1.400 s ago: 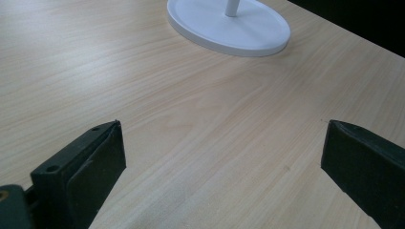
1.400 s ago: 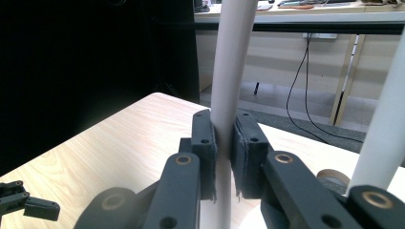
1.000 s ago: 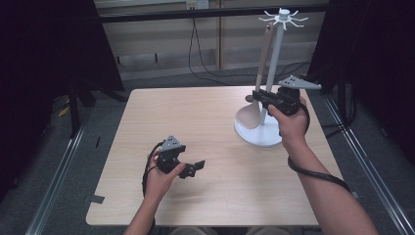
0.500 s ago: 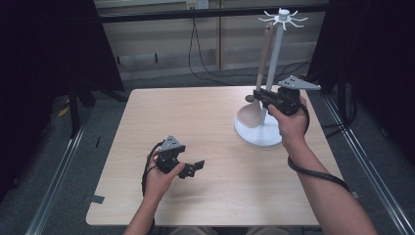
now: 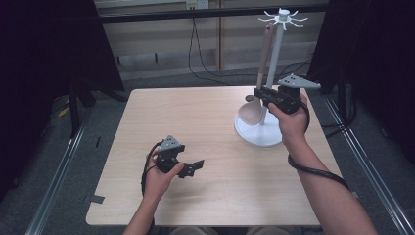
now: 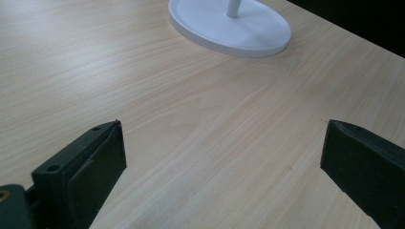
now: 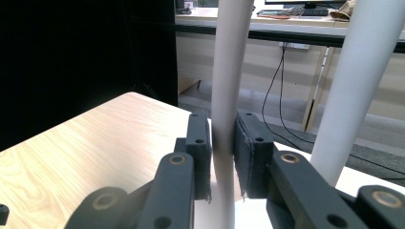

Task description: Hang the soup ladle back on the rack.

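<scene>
Table of pale wood carries a white stand at its far right, round base flat, pole upright, hook ring on top. Against the pole leans a wooden spoon, bowl down on the base, and the right gripper is clamped on its handle just above the bowl. Well left of the stand and nearer the person, the left gripper sits low over bare wood, jaws spread wide, holding nothing.

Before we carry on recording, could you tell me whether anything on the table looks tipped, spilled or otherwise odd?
Nothing stands out. The white stand sits upright on the table, the spoon hangs beside its pole with the right gripper shut on its handle, and the left gripper rests open over bare wood.
</scene>
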The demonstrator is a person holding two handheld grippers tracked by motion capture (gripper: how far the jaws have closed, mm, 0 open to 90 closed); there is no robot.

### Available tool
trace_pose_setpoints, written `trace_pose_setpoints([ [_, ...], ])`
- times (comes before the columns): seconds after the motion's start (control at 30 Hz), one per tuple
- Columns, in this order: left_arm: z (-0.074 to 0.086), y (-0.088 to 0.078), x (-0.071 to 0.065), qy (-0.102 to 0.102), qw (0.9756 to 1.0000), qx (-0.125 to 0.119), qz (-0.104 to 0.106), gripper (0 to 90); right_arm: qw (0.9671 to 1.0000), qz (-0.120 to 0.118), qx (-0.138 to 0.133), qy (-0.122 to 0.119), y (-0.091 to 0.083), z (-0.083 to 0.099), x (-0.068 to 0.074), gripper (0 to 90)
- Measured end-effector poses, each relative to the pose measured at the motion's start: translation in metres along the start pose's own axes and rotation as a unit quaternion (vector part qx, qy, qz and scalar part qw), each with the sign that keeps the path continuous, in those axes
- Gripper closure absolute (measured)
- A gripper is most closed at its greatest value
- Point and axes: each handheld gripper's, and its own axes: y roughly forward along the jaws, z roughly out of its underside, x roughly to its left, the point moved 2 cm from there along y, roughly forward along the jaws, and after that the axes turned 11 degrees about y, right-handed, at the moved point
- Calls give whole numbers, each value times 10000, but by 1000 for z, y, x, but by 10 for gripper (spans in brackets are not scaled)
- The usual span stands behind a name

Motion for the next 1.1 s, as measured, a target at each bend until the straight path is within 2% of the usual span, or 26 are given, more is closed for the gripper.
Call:
trace_pose_setpoints([
  [0.17, 0, 0, 0, 4, 10000, 9, -4, 15, 10000, 14, 10, -26, 1, 0, 1, 726],
  [0.37, 0, 0, 0, -3, 10000, 2, 11, 15, 10000, 59, 31, -18, 1, 1, 3, 589],
  [0.57, 0, -1, 1, -1, 10000, 13, 9, 16, 9999, 96, 54, 20, 0, 2, 2, 508],
  [1.1, 0, -2, 1, -7, 10000, -17, -8, 17, 9998, 159, 67, 78, -4, 6, -1, 398],
])
